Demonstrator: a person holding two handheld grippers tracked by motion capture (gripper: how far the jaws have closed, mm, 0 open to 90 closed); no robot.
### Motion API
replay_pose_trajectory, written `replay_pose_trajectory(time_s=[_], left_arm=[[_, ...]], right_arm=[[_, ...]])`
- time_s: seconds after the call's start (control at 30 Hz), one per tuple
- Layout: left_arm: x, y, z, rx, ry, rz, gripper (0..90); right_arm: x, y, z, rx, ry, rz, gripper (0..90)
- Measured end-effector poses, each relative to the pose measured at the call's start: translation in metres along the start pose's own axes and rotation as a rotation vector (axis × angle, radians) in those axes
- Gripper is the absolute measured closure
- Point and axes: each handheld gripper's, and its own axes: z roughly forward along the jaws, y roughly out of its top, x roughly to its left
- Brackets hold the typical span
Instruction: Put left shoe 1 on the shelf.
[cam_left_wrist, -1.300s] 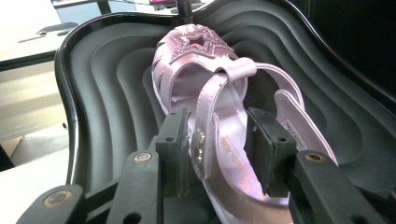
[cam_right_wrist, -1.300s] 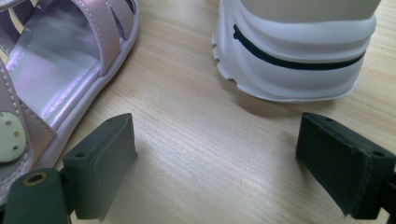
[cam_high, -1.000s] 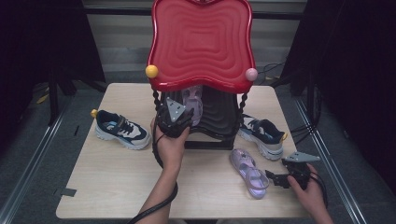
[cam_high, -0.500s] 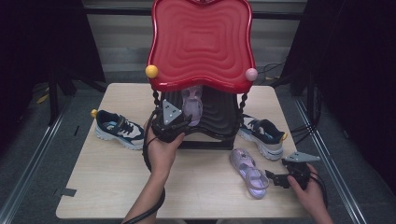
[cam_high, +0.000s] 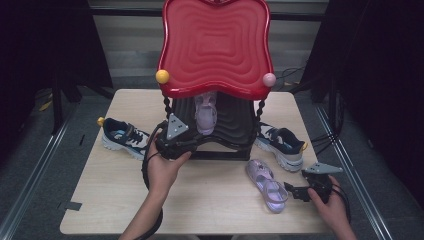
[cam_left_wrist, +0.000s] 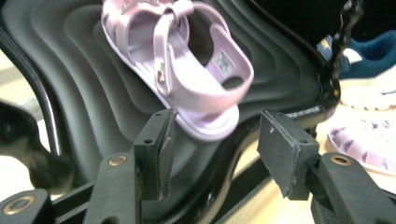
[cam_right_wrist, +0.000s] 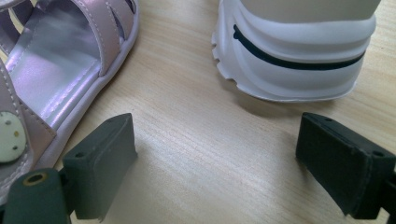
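High view: we see the left gripper (cam_high: 192, 141) at frame centre, at the front edge of the black lower shelf (cam_high: 235, 125) of a rack w/ a red wavy top (cam_high: 216, 45). On that shelf, just above the gripper, lies a lilac sandal (cam_high: 206, 112): pale pink-purple, strappy, glossy. Its long axis runs up-down in the frame; which end is toe we can't tell from here. A second lilac sandal (cam_high: 267, 185) lies on the wooden table (cam_high: 210, 200) at lower right, long axis slanting from upper left to lower right. The right gripper (cam_high: 295, 190) sits just right of it, near the table's lower right corner. A navy/white sneaker (cam_high: 125, 137) sits left of the rack, another sneaker (cam_high: 281, 145) to the right.

Left gripper view: we look along the left gripper (cam_left_wrist: 215, 140). The shelf sandal (cam_left_wrist: 180, 65) fills the upper centre, open heel strap toward us, long axis from lower right to upper left, a size label on the insole. Jaws have just been opening; they stand about half apart, pads flanking the heel end but not pressing it, so nothing gripped.

Right gripper view: right gripper (cam_right_wrist: 217, 161) jaws wide apart over bare wood, holding nothing. The table sandal (cam_right_wrist: 56, 70) is at the upper left, beside the left jaw; the white sneaker sole (cam_right_wrist: 299, 51) is at the upper right.
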Motion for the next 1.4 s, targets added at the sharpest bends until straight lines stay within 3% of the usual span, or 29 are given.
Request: replay_pose_trajectory(time_s=[0.5,0.63,0.77,1.2,1.4], left_arm=[[0.008,-0.026,-0.004,0.095,-0.073,0.016,41.6],[0.008,-0.034,-0.001,0.107,-0.12,0.004,40.4],[0.006,-0.042,0.001,0.13,-0.162,-0.008,39.5],[-0.007,-0.076,0.014,0.246,-0.243,0.043,37.8],[-0.012,-0.087,0.018,0.266,-0.28,0.051,38.6]], right_arm=[[0.0,0.0,0.0,-0.001,0.0,0.0,11.1],[0.0,0.0,0.0,0.0,-0.001,0.0,11.1],[0.0,0.0,0.0,0.0,-0.001,0.0,11.1],[0.0,0.0,0.0,-0.001,-0.003,-0.004,11.1],[0.0,0.0,0.0,-0.001,-0.002,-0.004,11.1]])
